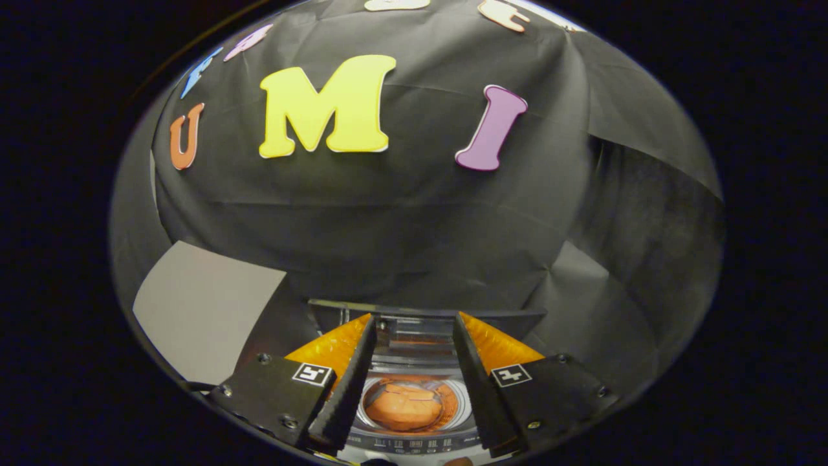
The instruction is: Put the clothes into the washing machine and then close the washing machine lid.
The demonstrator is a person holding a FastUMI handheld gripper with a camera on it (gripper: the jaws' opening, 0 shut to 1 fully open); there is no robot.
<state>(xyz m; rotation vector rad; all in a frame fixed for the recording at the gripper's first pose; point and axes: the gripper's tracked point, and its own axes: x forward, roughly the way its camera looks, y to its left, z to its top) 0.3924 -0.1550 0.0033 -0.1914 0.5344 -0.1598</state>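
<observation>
One step left, by the look: orange clothes in drum, lid up.
Tongs [414, 372] spread apart, gripping nothing, hovering above the small top-loading washing machine w/ silver drum rim [372, 387]. Crumpled orange cloth bundle [402, 406] sits inside the drum, seen down betw. the two fingers, not touching them. Clear hinged lid w/ dark frame [420, 314] stands raised just beyond the fingertips, long edge running crosswise to the fingers. Judged: next move is fwd & over that top edge, then pull it down twd the tongs; too low an approach risks snagging the drum rim.

Clothes [402, 408] inside washing machine [414, 446] drum, between the spread jaws.
</observation>
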